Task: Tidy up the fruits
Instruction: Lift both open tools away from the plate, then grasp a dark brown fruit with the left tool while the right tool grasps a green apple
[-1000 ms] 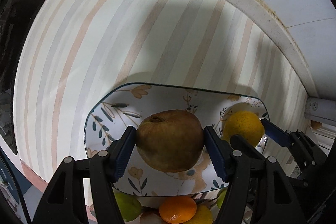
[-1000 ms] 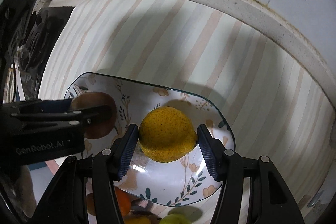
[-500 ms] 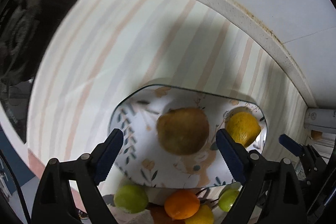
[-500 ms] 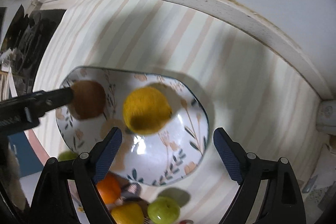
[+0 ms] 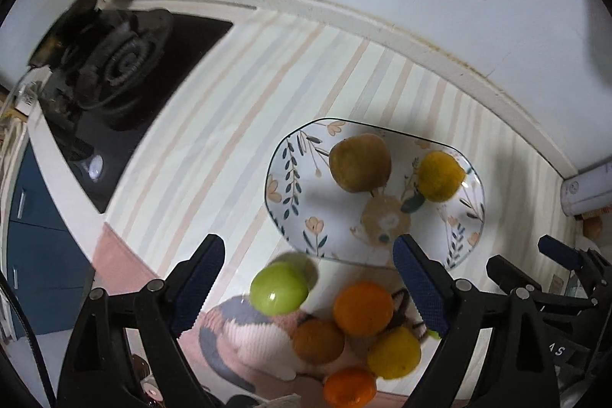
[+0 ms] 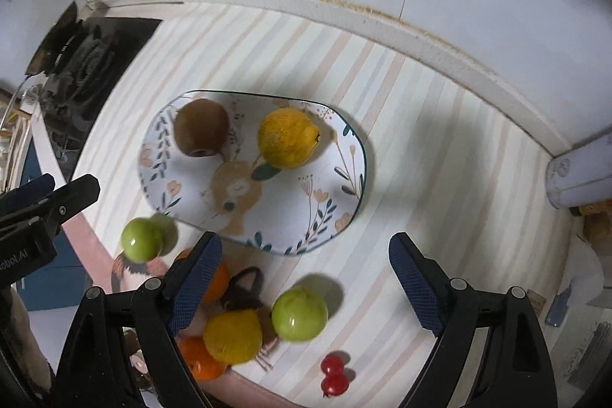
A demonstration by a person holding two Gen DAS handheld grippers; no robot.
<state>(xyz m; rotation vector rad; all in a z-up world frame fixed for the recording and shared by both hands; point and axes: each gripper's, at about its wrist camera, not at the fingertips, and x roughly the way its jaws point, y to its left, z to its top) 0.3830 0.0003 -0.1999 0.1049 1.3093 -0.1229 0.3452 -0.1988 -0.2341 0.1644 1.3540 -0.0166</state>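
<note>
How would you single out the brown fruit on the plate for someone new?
Find the floral plate on the striped counter. Two fruits sit on it, apart; the brown fruit is the one on the stove side. Its dull, russet skin sets it apart from the bright yellow fruit beside it.

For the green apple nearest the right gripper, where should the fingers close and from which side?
Close across the widest part of the green apple, coming from above. The round fruit sits alone on the striped counter, its right side clear; the yellow fruit crowds its left.
</note>
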